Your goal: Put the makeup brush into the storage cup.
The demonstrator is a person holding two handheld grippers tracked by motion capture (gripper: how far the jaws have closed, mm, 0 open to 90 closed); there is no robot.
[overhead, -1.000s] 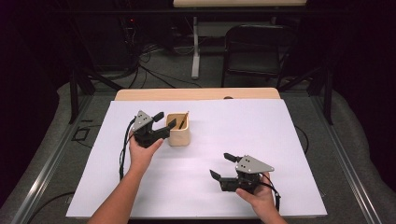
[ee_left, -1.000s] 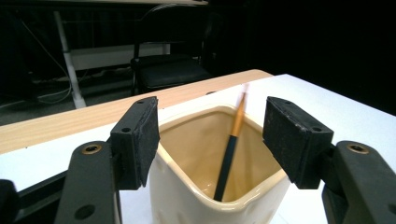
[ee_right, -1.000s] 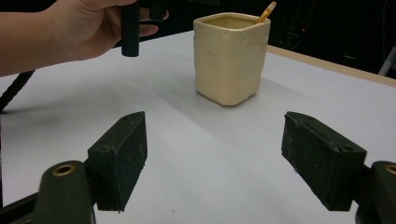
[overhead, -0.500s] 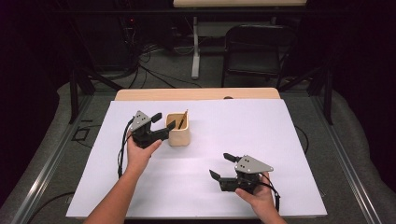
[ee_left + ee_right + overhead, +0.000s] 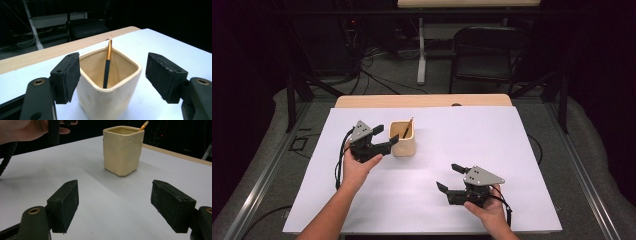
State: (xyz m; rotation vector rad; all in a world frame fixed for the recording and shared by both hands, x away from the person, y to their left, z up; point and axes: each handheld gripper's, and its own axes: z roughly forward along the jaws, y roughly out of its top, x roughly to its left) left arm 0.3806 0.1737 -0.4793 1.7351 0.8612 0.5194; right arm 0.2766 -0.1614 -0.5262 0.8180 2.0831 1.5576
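Currently the left gripper (image 5: 386, 137) has its fingers (image 5: 67, 75) spread wide around the cream cup (image 5: 110, 85), and they have just been opening. One pad stands close beside the cup's near wall, possibly brushing it; the other finger stands clear of the opposite wall with a visible gap. No pad presses on the cup, so nothing is gripped. The cup stands upright on the white table (image 5: 512, 150), between these fingers. A black-and-gold brush (image 5: 107, 65) leans inside it, its tip rising above the rim.

The right gripper (image 5: 449, 177) rests low over the table with its fingers (image 5: 63, 203) wide apart and nothing between them; the cup (image 5: 123, 150) stands well ahead of them.

Handling judgement: the cup appears to be glazed ceramic, hence rigid, moderately heavy, smooth and breakable if dropped or knocked over. Its squared walls offer flat faces; the fingers should close on two opposite walls, below the rim at mid-height, squarely. The brush is light and loose; tilting the cup would let it shift or slide out.
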